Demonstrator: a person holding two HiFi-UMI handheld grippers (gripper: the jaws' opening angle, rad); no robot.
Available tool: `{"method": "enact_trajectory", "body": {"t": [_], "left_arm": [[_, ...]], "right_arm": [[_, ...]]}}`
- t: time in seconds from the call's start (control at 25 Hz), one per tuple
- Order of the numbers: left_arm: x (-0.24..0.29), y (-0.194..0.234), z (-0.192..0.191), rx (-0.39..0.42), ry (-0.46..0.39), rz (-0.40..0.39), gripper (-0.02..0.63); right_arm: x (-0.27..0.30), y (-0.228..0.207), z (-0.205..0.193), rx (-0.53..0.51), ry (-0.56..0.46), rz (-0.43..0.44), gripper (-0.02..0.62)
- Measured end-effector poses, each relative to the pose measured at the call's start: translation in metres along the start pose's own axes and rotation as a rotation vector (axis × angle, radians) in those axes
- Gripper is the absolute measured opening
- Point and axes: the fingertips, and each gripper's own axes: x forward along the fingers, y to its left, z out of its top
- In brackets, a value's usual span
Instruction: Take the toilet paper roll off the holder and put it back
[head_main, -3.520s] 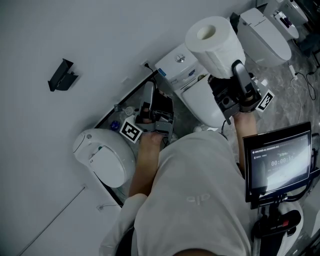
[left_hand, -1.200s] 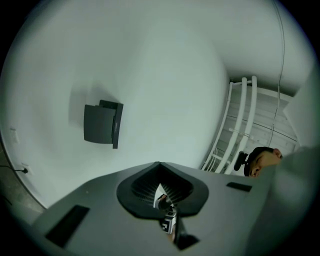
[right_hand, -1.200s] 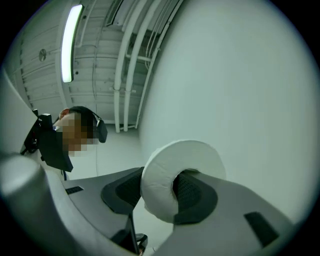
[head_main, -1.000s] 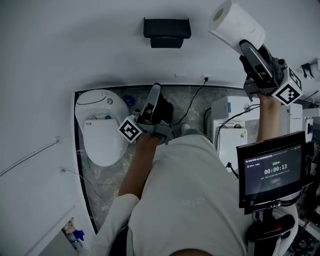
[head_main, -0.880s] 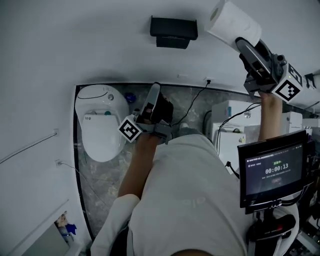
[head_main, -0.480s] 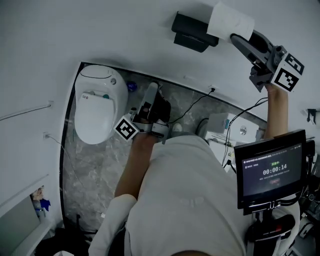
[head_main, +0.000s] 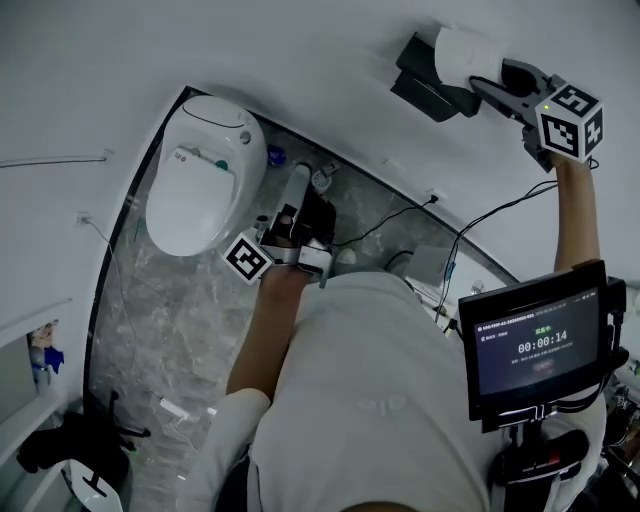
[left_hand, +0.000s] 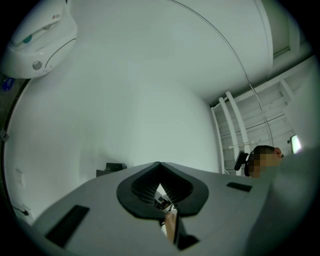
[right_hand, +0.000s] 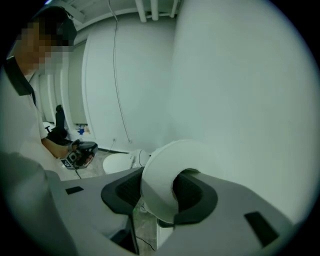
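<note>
Up at the wall, the right tongs are clamped on the white toilet paper roll. In the right gripper view the roll sits squarely between the two dark pads, one pad pressing each side, with its rounded white edge bulging up above the tongs. From the head view the roll is right against the black wall-mounted holder, covering its upper right corner. I cannot tell whether roll and holder touch.

The left tongs hang low in front of the person's body, above the grey marbled floor, well apart from the roll. Their jaws are together at the tip with nothing between them. A white toilet stands off to the left, against the wall.
</note>
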Motion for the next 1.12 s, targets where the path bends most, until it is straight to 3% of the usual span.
{"method": "enact_trajectory", "body": {"t": [0.24, 0.56, 0.96, 1.12], "left_arm": [[-0.014, -0.004, 0.019, 0.013, -0.053, 0.000, 0.006], [-0.023, -0.004, 0.024, 0.014, -0.101, 0.003, 0.006], [-0.031, -0.006, 0.025, 0.020, -0.139, 0.013, 0.006], [-0.035, -0.008, 0.025, 0.019, -0.143, 0.016, 0.006]], "right_arm": [[0.036, -0.006, -0.009, -0.082, 0.181, 0.006, 0.181], [0.046, -0.011, -0.020, -0.172, 0.346, 0.024, 0.181], [0.049, -0.013, -0.026, -0.370, 0.587, 0.107, 0.181], [0.051, -0.011, -0.028, -0.399, 0.638, 0.131, 0.181]]}}
